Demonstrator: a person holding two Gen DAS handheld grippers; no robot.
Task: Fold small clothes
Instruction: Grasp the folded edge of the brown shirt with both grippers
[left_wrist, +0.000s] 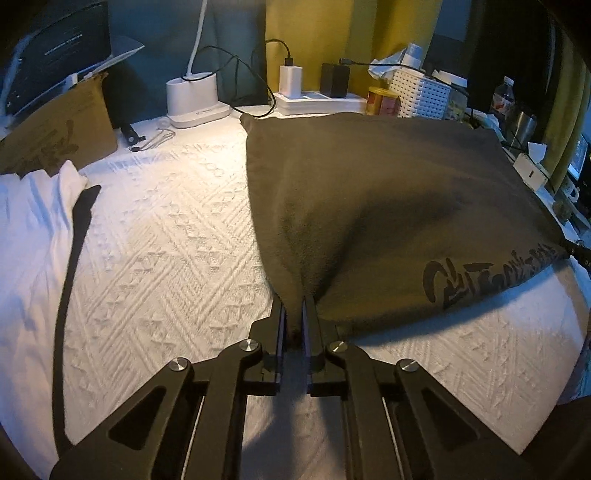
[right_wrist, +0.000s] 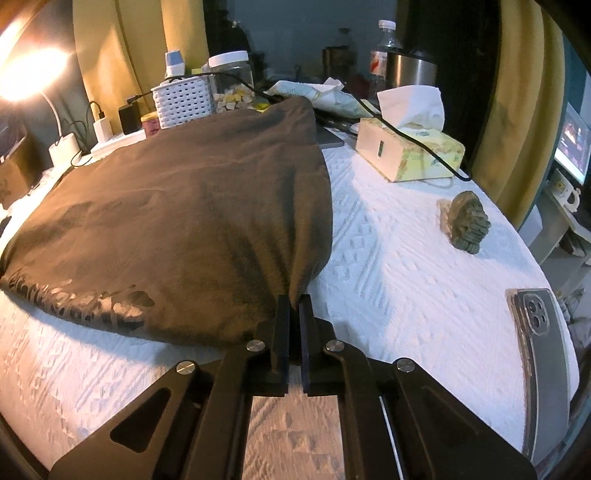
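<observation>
Olive-brown printed cotton garment (left_wrist: 388, 192) lies flat on white textured bedcover (left_wrist: 166, 240). Left gripper (left_wrist: 294, 314) pinches its near-left corner; right gripper (right_wrist: 294, 314) pinches the near-right. Lift both evenly, keep the hem taut, carry it far to meet the back edge, probably hidden behind clutter.

Dark olive garment (left_wrist: 388, 192), black lettering, near corners lifted

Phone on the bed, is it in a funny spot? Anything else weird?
Yes. The phone lies face down right at the white cover's edge, where it might slide off. A small greenish figurine also sits loose on the cover beside the brown shirt. Nothing looks spilled or torn.
</observation>
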